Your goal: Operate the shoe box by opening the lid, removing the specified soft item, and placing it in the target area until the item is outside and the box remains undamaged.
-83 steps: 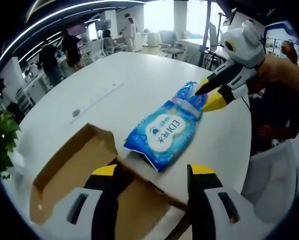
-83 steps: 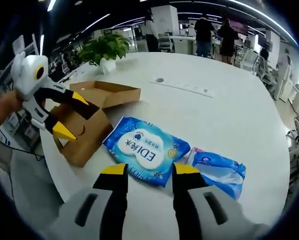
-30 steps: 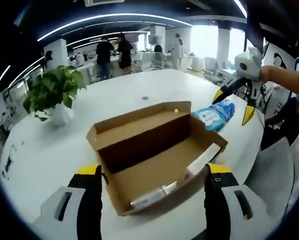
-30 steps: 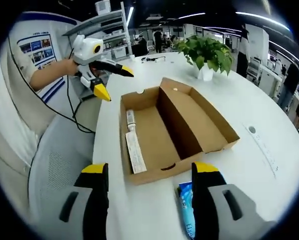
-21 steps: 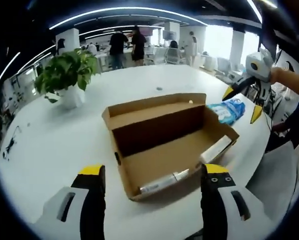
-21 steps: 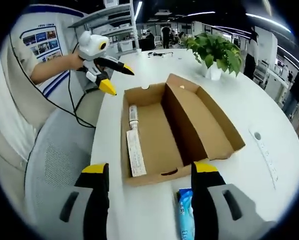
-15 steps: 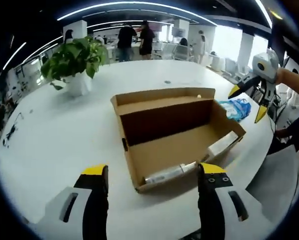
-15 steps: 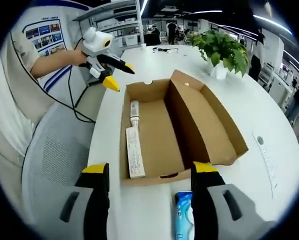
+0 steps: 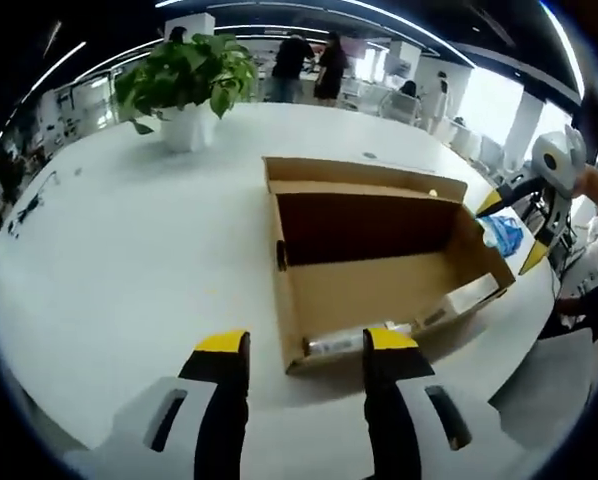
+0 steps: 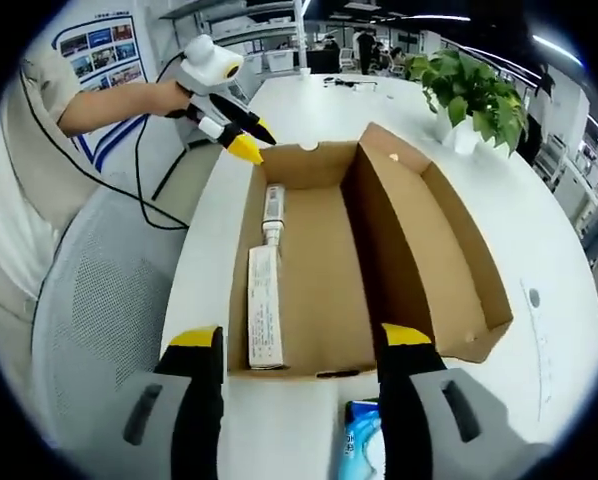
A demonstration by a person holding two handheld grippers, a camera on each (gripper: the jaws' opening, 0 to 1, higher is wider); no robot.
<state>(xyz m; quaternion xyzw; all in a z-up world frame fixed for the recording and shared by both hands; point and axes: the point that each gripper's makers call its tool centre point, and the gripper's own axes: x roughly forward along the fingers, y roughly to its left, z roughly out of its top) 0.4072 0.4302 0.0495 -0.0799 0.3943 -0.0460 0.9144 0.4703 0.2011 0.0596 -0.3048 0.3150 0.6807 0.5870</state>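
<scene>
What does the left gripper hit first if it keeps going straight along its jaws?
Likely the near end wall of the open shoe box, right ahead of the left gripper; a tube lies just inside it. Depth is unclear.

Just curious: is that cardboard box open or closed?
Open: the box has its lid folded back, showing a tube and a flat carton inside.

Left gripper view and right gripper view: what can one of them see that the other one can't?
Left gripper view: people standing far off behind the table. Right gripper view: a grey chair, a wall poster, and the person's arm holding the left claw. Both: the open cardboard box, the tube and white carton inside it, the potted plant, and the blue pack lying outside the box.
</scene>
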